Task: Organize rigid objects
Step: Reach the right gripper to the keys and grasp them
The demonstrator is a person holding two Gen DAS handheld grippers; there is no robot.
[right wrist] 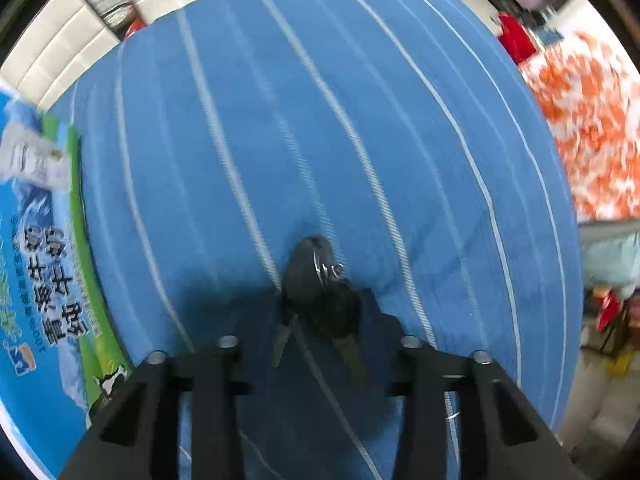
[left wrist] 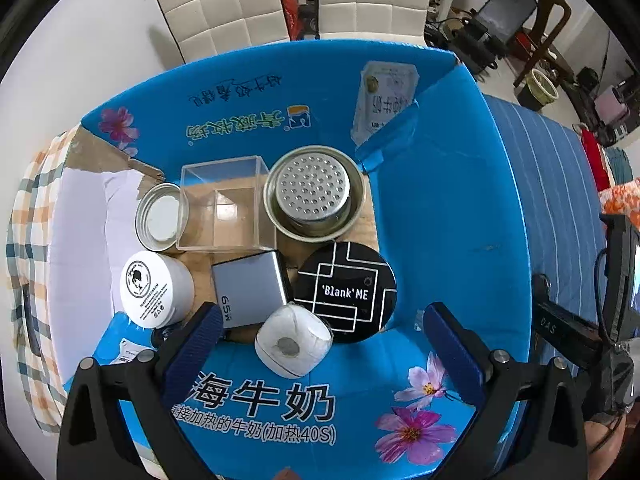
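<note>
In the left wrist view a blue milk carton box [left wrist: 440, 216] holds a clear plastic cube [left wrist: 224, 204], a perforated metal filter basket [left wrist: 314, 196], a metal lid [left wrist: 160, 216], a white cream jar [left wrist: 154, 292], a grey 65W charger [left wrist: 250, 294], a black 'Blank ME' compact [left wrist: 348, 290] and a white round object [left wrist: 292, 340]. My left gripper [left wrist: 324, 352] is open above the box, with the white round object between its fingers. In the right wrist view my right gripper [right wrist: 316, 320] is shut on a bunch of black keys [right wrist: 316, 284] over the blue striped cloth [right wrist: 320, 120].
The box's side [right wrist: 36, 260] shows at the left of the right wrist view. White padded chairs [left wrist: 224, 4] stand behind the box. A checked cloth [left wrist: 32, 200] lies at its left. An orange patterned cloth [right wrist: 592, 128] lies at the right.
</note>
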